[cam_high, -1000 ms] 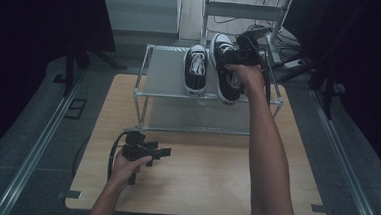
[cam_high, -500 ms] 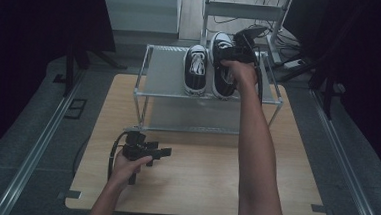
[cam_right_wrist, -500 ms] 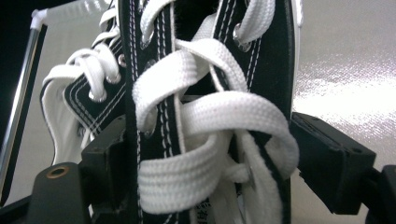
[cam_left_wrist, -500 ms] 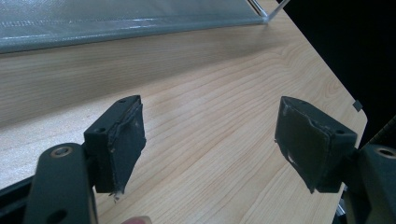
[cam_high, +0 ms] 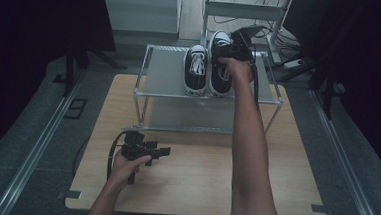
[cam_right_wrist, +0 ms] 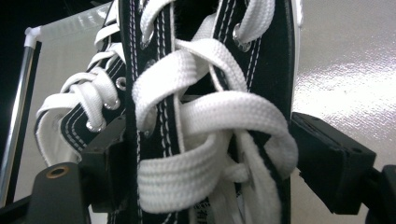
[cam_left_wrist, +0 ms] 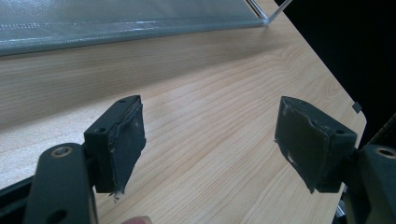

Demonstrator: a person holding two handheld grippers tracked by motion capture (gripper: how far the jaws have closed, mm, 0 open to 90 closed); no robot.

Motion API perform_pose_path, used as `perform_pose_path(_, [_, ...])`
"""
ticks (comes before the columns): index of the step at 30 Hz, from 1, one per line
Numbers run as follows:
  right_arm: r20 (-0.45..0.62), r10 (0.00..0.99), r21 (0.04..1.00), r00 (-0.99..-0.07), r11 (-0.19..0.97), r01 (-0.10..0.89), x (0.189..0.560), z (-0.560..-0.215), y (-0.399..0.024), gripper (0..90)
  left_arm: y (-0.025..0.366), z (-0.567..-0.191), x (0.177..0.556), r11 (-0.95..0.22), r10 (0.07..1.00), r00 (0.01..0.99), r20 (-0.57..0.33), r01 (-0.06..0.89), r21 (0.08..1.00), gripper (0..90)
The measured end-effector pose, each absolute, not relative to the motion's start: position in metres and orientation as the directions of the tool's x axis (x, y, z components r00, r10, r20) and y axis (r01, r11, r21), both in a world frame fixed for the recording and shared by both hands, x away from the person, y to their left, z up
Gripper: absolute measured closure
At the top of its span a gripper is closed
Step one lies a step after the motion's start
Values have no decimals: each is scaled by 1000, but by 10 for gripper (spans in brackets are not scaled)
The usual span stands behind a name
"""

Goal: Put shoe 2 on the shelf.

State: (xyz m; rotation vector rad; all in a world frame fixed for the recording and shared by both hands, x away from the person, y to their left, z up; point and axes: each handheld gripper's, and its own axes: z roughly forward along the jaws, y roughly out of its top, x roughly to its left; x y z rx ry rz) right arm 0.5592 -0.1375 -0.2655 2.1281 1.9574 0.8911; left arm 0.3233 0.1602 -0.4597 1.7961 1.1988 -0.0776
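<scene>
Two black sneakers with white laces lie side by side on the top shelf of a metal rack [cam_high: 164, 78]. My right gripper [cam_high: 226, 55] reaches over the rack and is shut on the right sneaker [cam_high: 220, 77] at its laced upper. In the right gripper view the black jaws of the right gripper [cam_right_wrist: 205, 161] press both sides of that sneaker [cam_right_wrist: 205, 112], and the left sneaker [cam_right_wrist: 77, 116] lies close beside it. The left sneaker [cam_high: 195, 70] rests free on the shelf. My left gripper [cam_high: 162, 151] lies low over the wooden table [cam_high: 199, 183], open, with nothing between the jaws of the left gripper [cam_left_wrist: 210, 140].
The rack stands at the far half of the table, with a lower shelf [cam_left_wrist: 116, 18] near the tabletop. A white shelving unit [cam_high: 244, 10] and cables lie behind it. Metal floor rails [cam_high: 35, 148] run along both sides of the table.
My right hand has carried the right sneaker leftward, from a tilted position to straight beside the left sneaker. The left hand has stayed where it was.
</scene>
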Motion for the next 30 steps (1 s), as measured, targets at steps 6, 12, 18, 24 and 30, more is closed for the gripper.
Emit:
perform_pose_path(6, [352,936,447,4,-172,878,564,-270,-138,195,161,-460,324,-74,692,513,-507,750,658,243])
perform_pose_path(12, [356,934,420,22,-181,890,568,-272,-140,193,160,-460,324,-79,690,518,-506,749,658,243])
perform_pose_path(18, [362,931,401,41,-195,895,571,-275,-142,191,161,-460,324,-75,691,515,-507,749,658,243])
perform_pose_path(24, [355,932,381,70,-213,900,574,-277,-143,189,161,-459,323,-66,691,509,-513,751,657,243])
perform_pose_path(30, [329,939,389,96,-227,893,577,-278,-146,232,163,-459,324,-67,693,510,-509,749,659,243])
